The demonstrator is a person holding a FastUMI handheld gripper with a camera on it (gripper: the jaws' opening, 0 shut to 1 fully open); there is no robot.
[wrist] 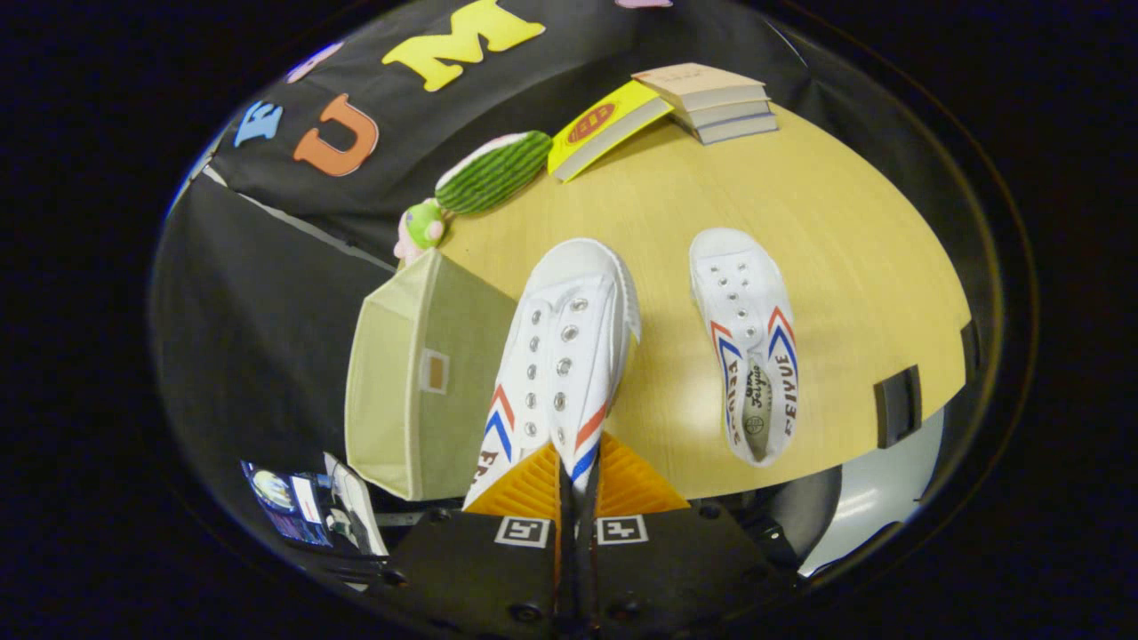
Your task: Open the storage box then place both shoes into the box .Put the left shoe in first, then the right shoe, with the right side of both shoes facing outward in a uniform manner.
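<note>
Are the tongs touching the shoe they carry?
Touching. In the gripper view both fingers are closed on the heel of the shoe, which extends ahead of the tongs.

You've got a wooden table [836, 258] with a stack of books [716, 102] at its far edge, a yellow book [605, 124] leaning on them, a green striped plush [493, 173], maybe a cactus, just beside.

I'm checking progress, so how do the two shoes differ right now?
The held shoe is pinched at its heel by the gripper and raised beside the box; the other shoe lies flat on the table, untouched. The held shoe looks bigger, being nearer the camera. Both are white with red and blue stripes.
</note>
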